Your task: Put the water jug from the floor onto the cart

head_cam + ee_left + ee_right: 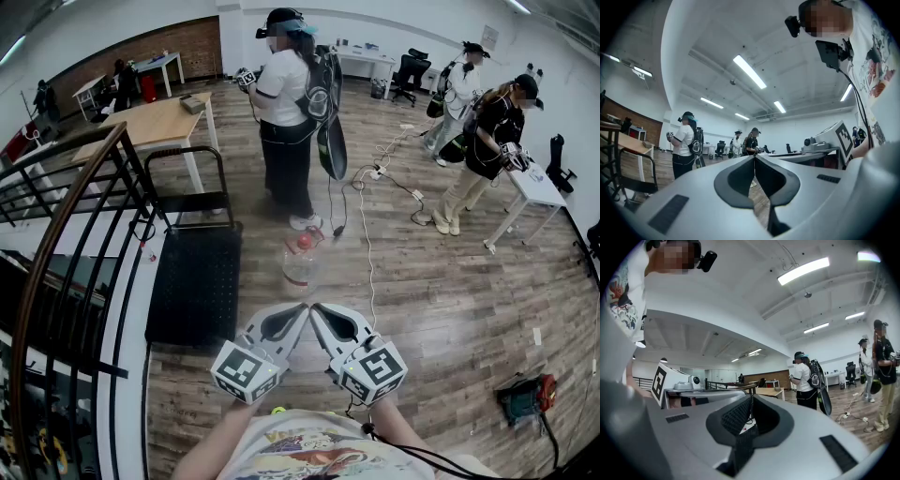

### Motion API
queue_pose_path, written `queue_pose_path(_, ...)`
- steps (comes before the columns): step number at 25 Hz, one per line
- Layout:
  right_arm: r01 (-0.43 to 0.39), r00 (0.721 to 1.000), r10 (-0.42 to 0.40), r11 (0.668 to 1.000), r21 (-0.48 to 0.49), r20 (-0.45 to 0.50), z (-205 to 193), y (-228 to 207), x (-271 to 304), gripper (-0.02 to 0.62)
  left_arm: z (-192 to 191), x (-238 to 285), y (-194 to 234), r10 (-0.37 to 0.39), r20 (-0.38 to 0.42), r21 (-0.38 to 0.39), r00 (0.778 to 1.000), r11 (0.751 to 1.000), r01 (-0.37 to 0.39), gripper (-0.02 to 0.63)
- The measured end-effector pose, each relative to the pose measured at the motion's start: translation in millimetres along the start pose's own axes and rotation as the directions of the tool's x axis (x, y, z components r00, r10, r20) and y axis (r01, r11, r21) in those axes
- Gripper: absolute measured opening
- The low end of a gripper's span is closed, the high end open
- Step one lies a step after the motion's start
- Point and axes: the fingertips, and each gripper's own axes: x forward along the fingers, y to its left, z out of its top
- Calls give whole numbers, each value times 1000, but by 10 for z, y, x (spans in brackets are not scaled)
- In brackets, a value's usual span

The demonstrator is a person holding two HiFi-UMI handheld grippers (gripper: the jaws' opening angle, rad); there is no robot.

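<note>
Left hand-held gripper [304, 307] near water jug [300, 268]

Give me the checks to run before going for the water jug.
1. Water jug on the floor ahead, red cap on: ok.
2. Left tongs open for a grasp: not ok, shut and empty.
3. Right tongs open for a grasp: not ok, shut and empty.
4. Cart deck ready to take the jug: ok, nothing seen on it, and it is just left of the jug.
5. Room around the jug: not ok, a person stands close behind it and a white cable runs past its right.
6. How full the jug is: cannot tell.
</note>
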Motion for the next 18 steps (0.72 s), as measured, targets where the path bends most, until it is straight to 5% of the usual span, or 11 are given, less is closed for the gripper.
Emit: queue_pose_path(18, 9, 1000, -7, 997, 73, -29, -173, 243, 20, 31, -157, -313, -28, 26, -18, -21, 999, 999, -26, 14)
